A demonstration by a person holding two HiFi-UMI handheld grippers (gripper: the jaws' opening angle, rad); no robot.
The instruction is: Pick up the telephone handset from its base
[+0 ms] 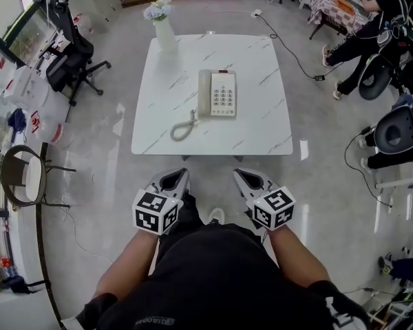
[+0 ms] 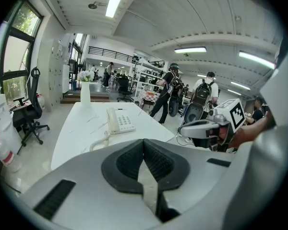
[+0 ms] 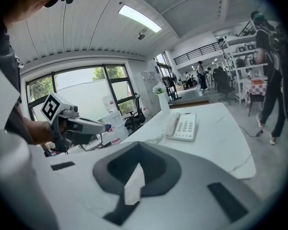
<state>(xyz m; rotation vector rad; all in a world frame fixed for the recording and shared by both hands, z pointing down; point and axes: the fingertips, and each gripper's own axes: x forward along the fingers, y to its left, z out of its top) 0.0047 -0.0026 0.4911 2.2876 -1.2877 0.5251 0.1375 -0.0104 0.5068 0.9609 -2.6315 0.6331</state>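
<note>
Keypad print was too small to read. The cream plastic telephone handset lay on its cream keypad base, upper centre, on the white marble-patterned table. At lower centre, the left gripper and the right gripper had their jaws pressed together, empty.

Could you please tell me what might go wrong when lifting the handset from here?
1. The left gripper and right gripper are both shut; unless one opens, it may only shove the handset.
2. The coiled cord could drag the base across the smooth table as the handset rises.
</note>
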